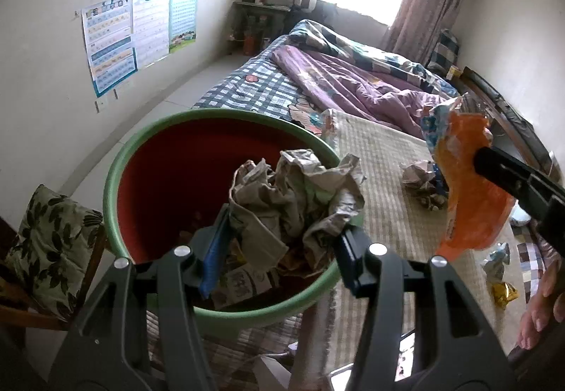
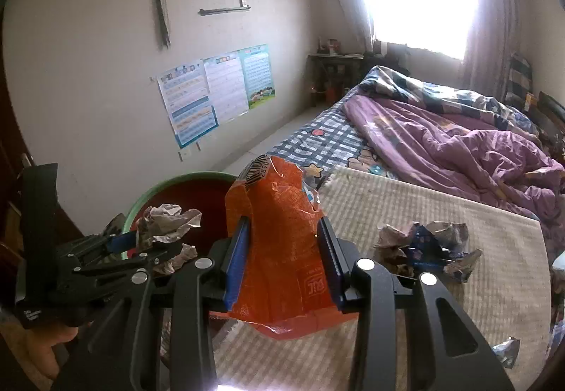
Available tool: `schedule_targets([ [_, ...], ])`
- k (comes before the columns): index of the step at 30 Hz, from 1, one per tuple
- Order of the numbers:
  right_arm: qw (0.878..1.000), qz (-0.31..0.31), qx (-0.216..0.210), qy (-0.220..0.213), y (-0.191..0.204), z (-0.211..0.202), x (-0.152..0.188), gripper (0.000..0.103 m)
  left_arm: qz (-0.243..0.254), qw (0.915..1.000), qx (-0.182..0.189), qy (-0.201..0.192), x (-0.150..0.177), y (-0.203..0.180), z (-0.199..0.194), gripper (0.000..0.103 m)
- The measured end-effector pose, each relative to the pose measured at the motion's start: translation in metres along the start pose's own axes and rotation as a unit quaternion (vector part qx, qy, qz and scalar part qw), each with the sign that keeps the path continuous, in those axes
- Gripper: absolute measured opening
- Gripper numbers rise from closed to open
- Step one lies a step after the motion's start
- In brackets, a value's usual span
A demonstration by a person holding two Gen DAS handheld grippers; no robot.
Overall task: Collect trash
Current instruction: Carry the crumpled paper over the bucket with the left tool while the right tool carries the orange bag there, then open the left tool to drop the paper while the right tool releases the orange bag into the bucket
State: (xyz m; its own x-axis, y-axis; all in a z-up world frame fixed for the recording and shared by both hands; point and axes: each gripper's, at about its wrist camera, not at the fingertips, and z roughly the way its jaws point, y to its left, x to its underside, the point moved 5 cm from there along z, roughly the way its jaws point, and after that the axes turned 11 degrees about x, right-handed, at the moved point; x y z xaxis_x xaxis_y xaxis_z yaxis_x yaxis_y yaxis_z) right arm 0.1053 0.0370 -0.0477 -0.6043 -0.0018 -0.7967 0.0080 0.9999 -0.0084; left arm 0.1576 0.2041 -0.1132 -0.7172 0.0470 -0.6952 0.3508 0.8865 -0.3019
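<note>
A green-rimmed bin (image 1: 148, 140) with a red inside stands at the bed's near left edge; it also shows in the right wrist view (image 2: 183, 177). My left gripper (image 1: 279, 242) is shut on a crumpled grey paper wad (image 1: 300, 193) and holds it over the bin. My right gripper (image 2: 284, 262) is shut on an orange snack bag (image 2: 279, 232), held above the beige mat to the right of the bin; the bag also shows in the left wrist view (image 1: 469, 186). More crumpled paper (image 2: 420, 246) lies on the mat.
A beige mat (image 2: 476, 285) covers the near part of the bed, with a purple quilt (image 2: 441, 143) behind it. Small wrappers (image 1: 499, 271) lie at the mat's right edge. A cushioned chair (image 1: 49, 249) stands left of the bin. Posters (image 1: 134, 30) hang on the left wall.
</note>
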Motion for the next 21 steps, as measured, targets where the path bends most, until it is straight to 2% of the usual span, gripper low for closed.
schedule_targets([
  [21, 0.999, -0.017, -0.025, 0.010, 0.045, 0.034, -0.002, 0.039, -0.024, 0.9995, -0.014, 0.012, -0.004, 0.042, 0.006, 0.051],
])
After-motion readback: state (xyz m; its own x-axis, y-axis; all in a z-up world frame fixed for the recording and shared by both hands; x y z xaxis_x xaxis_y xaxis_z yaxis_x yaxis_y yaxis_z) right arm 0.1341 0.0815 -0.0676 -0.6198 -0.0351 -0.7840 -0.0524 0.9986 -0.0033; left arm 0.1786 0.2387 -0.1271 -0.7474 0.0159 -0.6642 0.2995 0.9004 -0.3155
